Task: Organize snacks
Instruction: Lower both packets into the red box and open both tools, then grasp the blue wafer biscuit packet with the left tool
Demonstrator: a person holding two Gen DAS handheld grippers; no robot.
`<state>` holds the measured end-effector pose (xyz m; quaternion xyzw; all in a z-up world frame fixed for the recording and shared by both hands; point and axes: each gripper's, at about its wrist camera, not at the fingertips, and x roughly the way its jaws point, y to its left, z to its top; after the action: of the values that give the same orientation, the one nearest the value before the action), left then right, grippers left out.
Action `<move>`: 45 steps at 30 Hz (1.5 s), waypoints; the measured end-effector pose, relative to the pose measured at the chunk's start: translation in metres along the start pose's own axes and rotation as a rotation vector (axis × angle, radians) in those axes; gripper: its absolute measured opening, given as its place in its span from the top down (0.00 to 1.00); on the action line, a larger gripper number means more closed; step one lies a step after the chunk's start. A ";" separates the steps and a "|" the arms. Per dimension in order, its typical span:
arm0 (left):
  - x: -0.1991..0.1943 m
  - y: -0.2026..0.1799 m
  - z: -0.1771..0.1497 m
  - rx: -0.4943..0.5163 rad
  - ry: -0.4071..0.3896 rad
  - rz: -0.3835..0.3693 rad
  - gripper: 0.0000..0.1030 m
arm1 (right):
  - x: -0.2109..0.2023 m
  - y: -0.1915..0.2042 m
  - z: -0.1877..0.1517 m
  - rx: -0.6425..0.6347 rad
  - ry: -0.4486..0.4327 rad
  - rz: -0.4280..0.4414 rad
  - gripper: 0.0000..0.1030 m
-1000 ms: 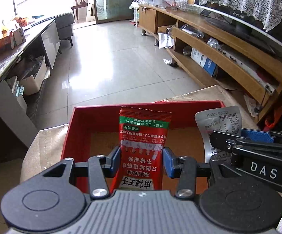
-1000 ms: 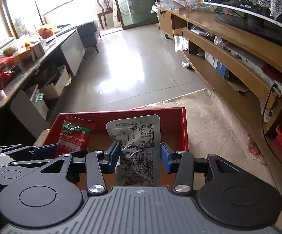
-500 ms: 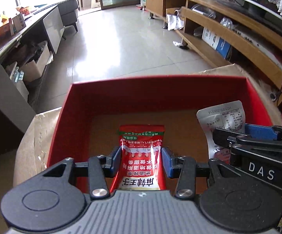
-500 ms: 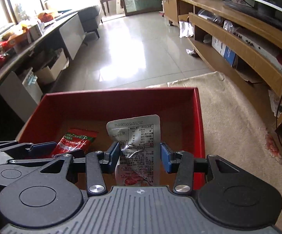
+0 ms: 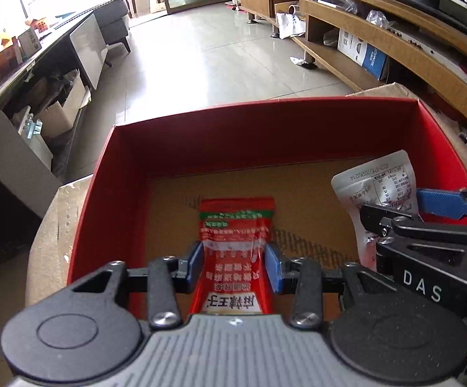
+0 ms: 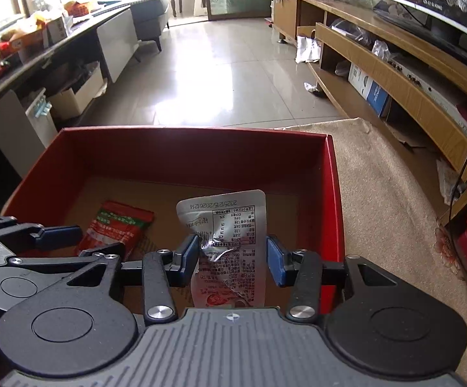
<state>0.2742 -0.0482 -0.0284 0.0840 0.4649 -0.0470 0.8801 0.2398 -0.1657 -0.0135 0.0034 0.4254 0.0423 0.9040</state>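
Observation:
A red box (image 5: 265,119) with a brown cardboard floor lies open in front of me; it also shows in the right wrist view (image 6: 194,148). My left gripper (image 5: 235,266) is shut on a red snack packet (image 5: 236,222), held low inside the box with its far end near the floor. My right gripper (image 6: 231,258) is shut on a silver snack pouch (image 6: 230,222), held inside the box at its right side. In the left wrist view the silver pouch (image 5: 378,190) and the right gripper show at the right. In the right wrist view the red packet (image 6: 117,225) shows at the left.
The box rests on a beige cloth surface (image 6: 388,193). A long wooden TV shelf (image 6: 394,64) runs along the right. A dark counter (image 5: 23,64) with boxes runs along the left. Tiled floor (image 5: 217,54) lies beyond the box.
Both grippers have moved forward and down into the red box with their packets. The red packet has tilted from upright to nearly flat near the box floor.

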 end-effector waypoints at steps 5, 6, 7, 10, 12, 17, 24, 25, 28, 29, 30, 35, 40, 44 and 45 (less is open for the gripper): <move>0.003 0.000 -0.005 0.006 0.020 0.006 0.66 | 0.002 0.007 -0.002 -0.058 0.002 -0.028 0.46; 0.003 0.000 -0.005 0.011 0.019 0.013 0.66 | 0.002 0.008 -0.002 -0.064 0.003 -0.031 0.45; 0.002 0.000 -0.006 0.015 0.019 0.017 0.66 | 0.002 0.008 -0.002 -0.065 0.006 -0.032 0.45; 0.001 0.002 -0.006 0.009 0.022 0.014 0.65 | 0.001 0.007 -0.002 -0.061 0.008 -0.025 0.43; 0.000 0.003 -0.007 0.010 0.024 0.015 0.64 | 0.001 0.007 -0.002 -0.062 0.009 -0.026 0.40; -0.009 0.004 -0.009 0.017 0.009 0.019 0.62 | -0.005 0.006 -0.004 -0.073 0.001 -0.038 0.32; -0.025 0.007 -0.009 -0.001 -0.013 0.005 0.58 | -0.020 0.003 -0.003 -0.080 -0.033 -0.046 0.26; -0.028 0.008 -0.009 -0.004 -0.017 0.003 0.58 | -0.022 0.003 -0.002 -0.080 -0.037 -0.044 0.26; -0.036 0.011 -0.010 -0.014 -0.029 -0.006 0.57 | -0.029 0.003 -0.002 -0.079 -0.052 -0.041 0.25; -0.038 0.012 -0.011 -0.018 -0.031 -0.008 0.57 | -0.032 0.004 -0.002 -0.079 -0.059 -0.041 0.25; -0.041 0.012 -0.012 -0.023 -0.034 -0.011 0.56 | -0.035 0.003 -0.003 -0.079 -0.063 -0.039 0.24; -0.053 0.015 -0.017 -0.033 -0.046 -0.024 0.55 | -0.044 0.004 -0.006 -0.078 -0.070 -0.032 0.23; -0.066 0.019 -0.024 -0.046 -0.054 -0.044 0.54 | -0.055 0.006 -0.011 -0.076 -0.075 -0.017 0.23; -0.073 0.021 -0.031 -0.043 -0.056 -0.054 0.53 | -0.062 0.008 -0.015 -0.076 -0.072 -0.006 0.23; -0.074 0.021 -0.034 -0.041 -0.055 -0.056 0.52 | -0.064 0.008 -0.018 -0.075 -0.071 -0.003 0.23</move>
<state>0.2086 -0.0206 0.0166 0.0517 0.4434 -0.0645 0.8925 0.1850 -0.1629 0.0248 -0.0296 0.3912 0.0566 0.9181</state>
